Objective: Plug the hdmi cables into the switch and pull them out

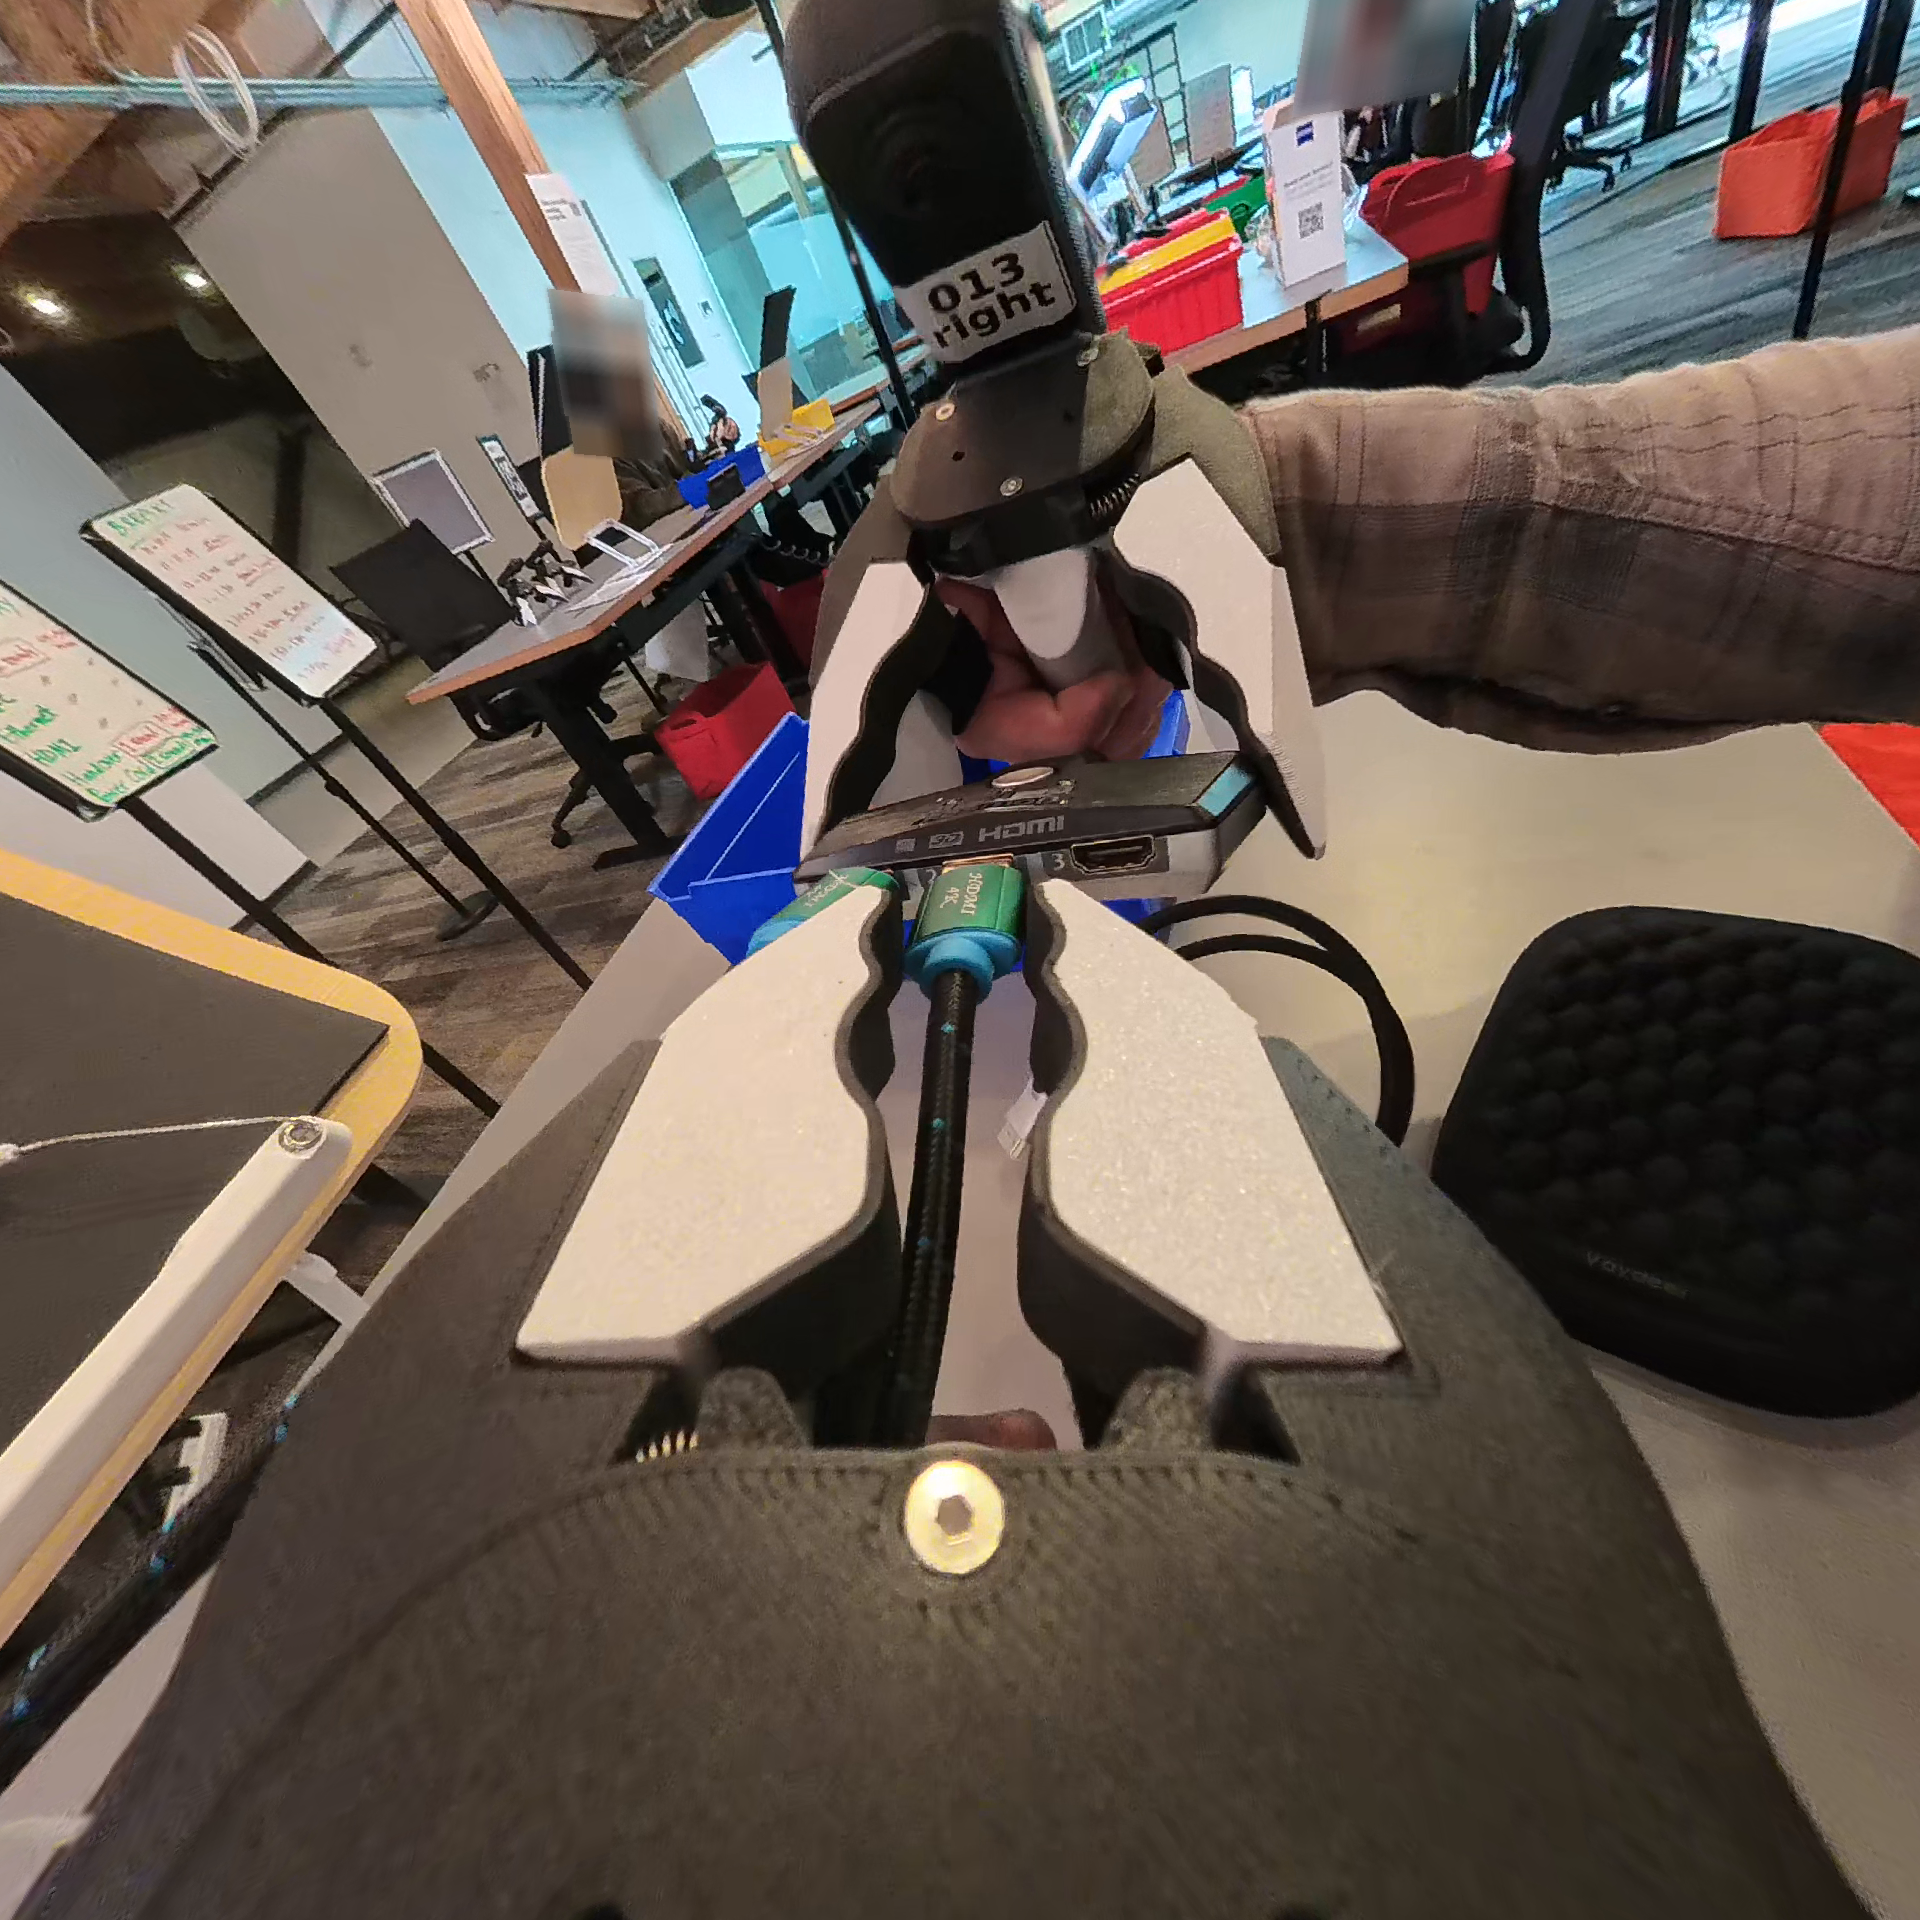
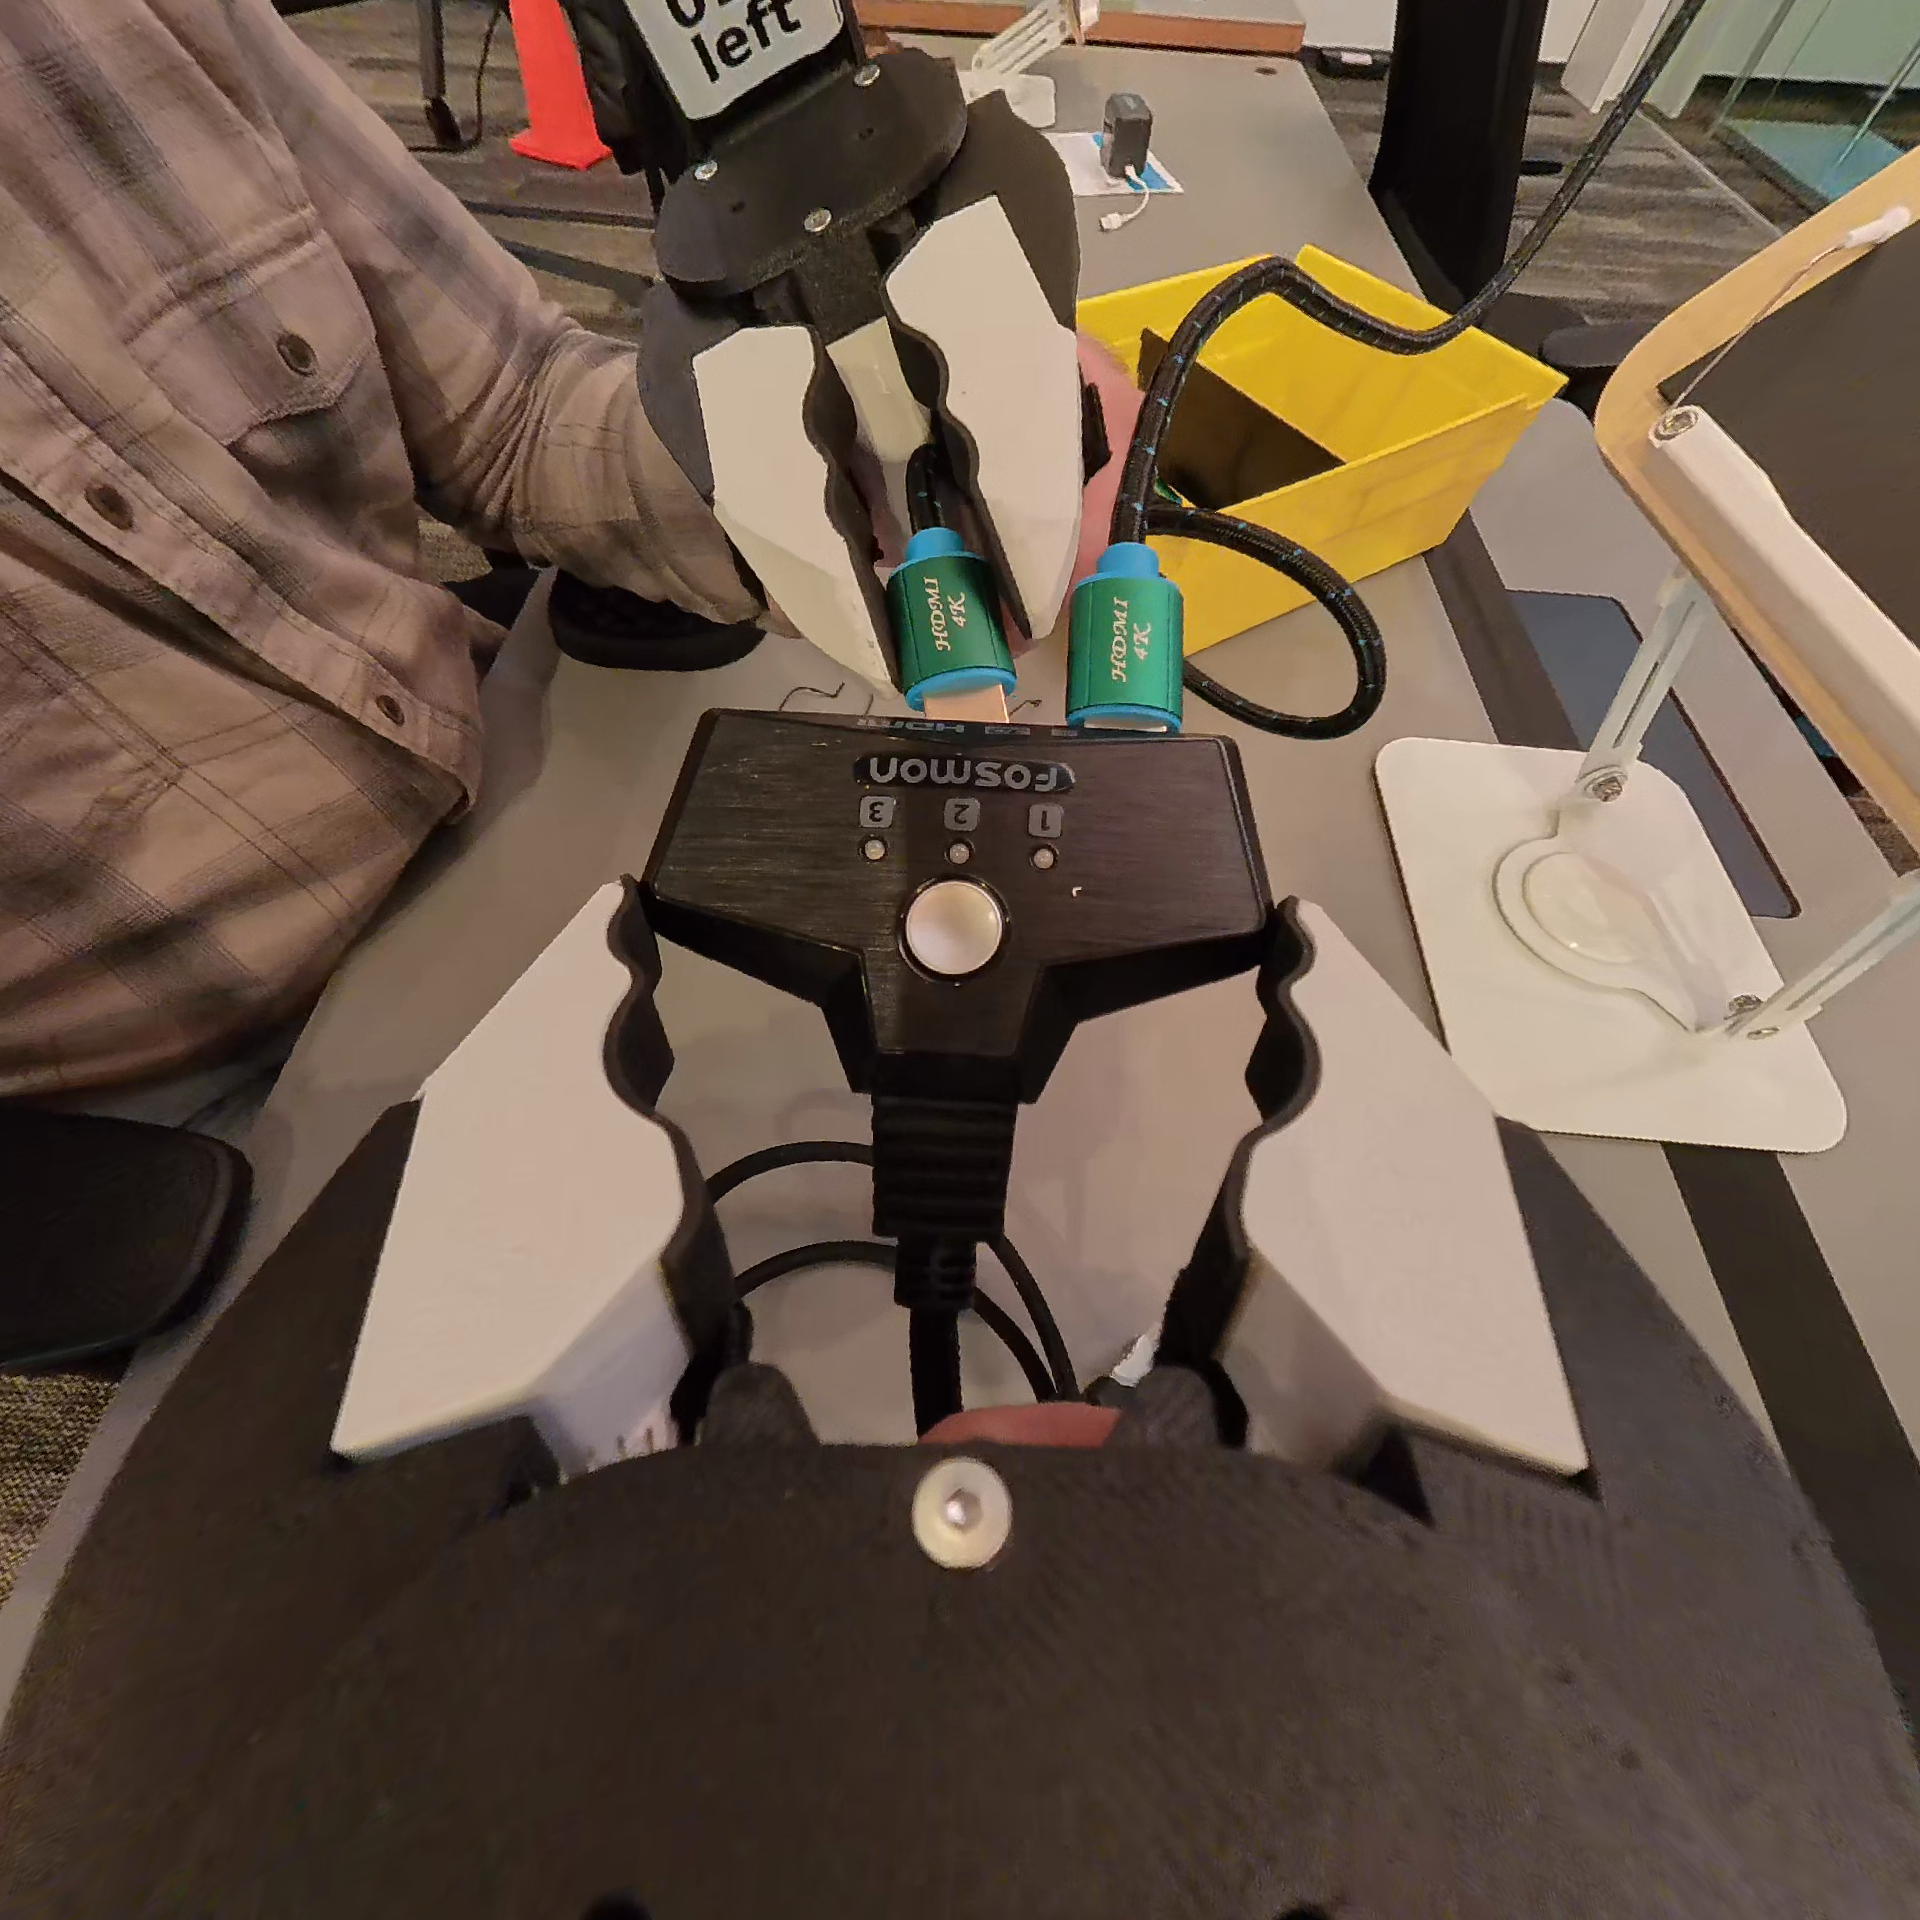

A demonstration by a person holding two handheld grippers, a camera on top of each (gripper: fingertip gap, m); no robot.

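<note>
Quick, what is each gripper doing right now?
Left gripper: shut on a green plug, part-way into the switch.
Right gripper: shut on the switch, holding it by its sides.

My way to the switch (image 2: pixel 956 831) ports is crowded: a plugged green connector (image 2: pixel 1122 649), yellow bin (image 2: pixel 1351 436) behind; port three side open.

Black textured claw (image 1: pixel 961 914) bodies, white fingers (image 2: pixel 540 1174), silver hex screw (image 1: pixel 953 1516); plaid sleeve (image 1: pixel 1579 530).
</note>
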